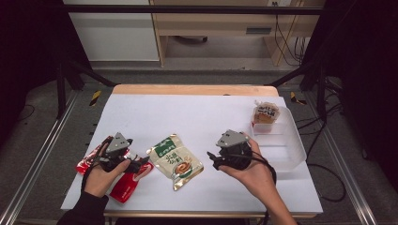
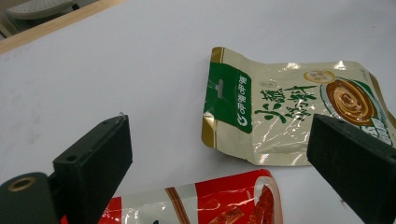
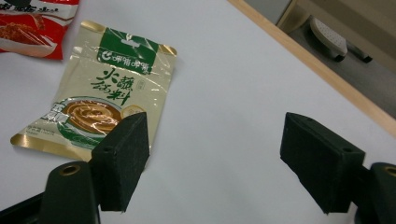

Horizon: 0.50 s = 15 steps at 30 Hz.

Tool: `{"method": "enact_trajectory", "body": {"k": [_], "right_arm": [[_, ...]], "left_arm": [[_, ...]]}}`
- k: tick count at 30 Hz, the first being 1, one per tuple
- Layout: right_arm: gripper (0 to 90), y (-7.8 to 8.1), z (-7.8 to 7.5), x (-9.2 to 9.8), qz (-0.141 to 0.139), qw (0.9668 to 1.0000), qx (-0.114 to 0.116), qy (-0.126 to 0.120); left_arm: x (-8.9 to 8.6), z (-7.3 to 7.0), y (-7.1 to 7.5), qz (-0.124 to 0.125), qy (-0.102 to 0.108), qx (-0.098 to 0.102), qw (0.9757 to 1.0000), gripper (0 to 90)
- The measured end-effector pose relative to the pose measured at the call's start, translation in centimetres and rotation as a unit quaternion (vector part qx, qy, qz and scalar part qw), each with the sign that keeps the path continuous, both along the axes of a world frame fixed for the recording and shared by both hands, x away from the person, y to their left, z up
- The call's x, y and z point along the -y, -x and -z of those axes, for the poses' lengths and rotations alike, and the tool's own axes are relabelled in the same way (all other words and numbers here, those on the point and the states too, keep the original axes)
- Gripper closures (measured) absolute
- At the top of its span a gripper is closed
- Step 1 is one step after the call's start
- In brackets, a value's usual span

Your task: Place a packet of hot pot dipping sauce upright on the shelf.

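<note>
A beige pouch with a green top (image 1: 174,161) lies flat at the middle of the white table (image 1: 202,112). My left gripper (image 1: 139,164) hovers over red snack packets (image 1: 126,183) at the front left, its jaws pointing right toward the pouch. In the left gripper view my left gripper (image 2: 219,158) is open, with a red packet (image 2: 210,200) below it and the pouch (image 2: 289,116) beyond. My right gripper (image 1: 213,159) sits just right of the pouch. In the right gripper view my right gripper (image 3: 215,149) is open over bare table, the pouch (image 3: 102,98) at its left jaw.
A clear plastic bin (image 1: 286,145) stands at the right edge with an orange-brown packet (image 1: 265,115) upright at its far end. The table's wooden far edge (image 1: 192,89) runs behind. Bare white surface stretches across the back half.
</note>
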State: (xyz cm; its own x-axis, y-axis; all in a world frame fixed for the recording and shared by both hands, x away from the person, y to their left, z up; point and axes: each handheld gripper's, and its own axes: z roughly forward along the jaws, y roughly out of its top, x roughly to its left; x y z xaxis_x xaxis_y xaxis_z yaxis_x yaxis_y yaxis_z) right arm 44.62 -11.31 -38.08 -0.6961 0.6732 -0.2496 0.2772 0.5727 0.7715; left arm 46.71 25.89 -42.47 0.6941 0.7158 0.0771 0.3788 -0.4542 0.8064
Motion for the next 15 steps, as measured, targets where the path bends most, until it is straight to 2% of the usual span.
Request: {"method": "enact_trajectory", "body": {"k": [1, 2, 5, 6, 7, 8, 10, 11, 14, 15], "right_arm": [[26.7, 0.2, 1.1, -0.6, 0.002, 1.0000, -0.002, -0.008], [26.7, 0.2, 1.1, -0.6, 0.002, 1.0000, -0.002, -0.008], [27.1, 0.8, 3.1, -1.4, 0.006, 0.9998, 0.000, -0.021], [27.1, 0.8, 3.1, -1.4, 0.006, 0.9998, 0.000, -0.021], [28.5, 1.1, 3.9, -1.7, 0.008, 0.9999, 0.007, -0.003], [28.5, 1.1, 3.9, -1.7, 0.008, 0.9999, 0.007, -0.003], [29.8, 1.7, 4.8, -1.7, 0.008, 0.9999, 0.003, -0.008], [30.1, 1.9, 5.1, -1.6, 0.010, 0.9999, 0.000, -0.010], [30.3, 2.1, 5.5, -1.5, 0.013, 0.9999, -0.001, -0.005], [30.3, 2.3, 5.8, -1.3, 0.018, 0.9998, -0.002, 0.003]], "left_arm": [[0.0, 0.0, 0.0, 0.000, 0.002, 0.000, 1.0000, 6.8], [0.0, -0.1, 0.0, 0.001, 0.003, 0.000, 1.0000, 6.8], [0.2, -0.2, 0.0, 0.012, -0.010, -0.001, 0.9999, 9.6], [0.2, -0.2, 0.0, 0.012, -0.010, -0.001, 0.9999, 9.7], [0.4, -0.2, -0.1, 0.011, -0.015, -0.001, 0.9998, 10.1], [0.4, -0.2, -0.1, 0.011, -0.015, -0.001, 0.9998, 10.6], [0.7, -0.2, -0.4, 0.013, -0.014, -0.005, 0.9998, 12.1], [1.2, 0.0, -0.9, 0.021, -0.023, -0.011, 0.9995, 13.4], [1.7, 0.4, -1.4, 0.027, -0.030, -0.017, 0.9990, 14.7], [2.3, 0.8, -1.9, 0.030, -0.035, -0.028, 0.9985, 17.8]]}}
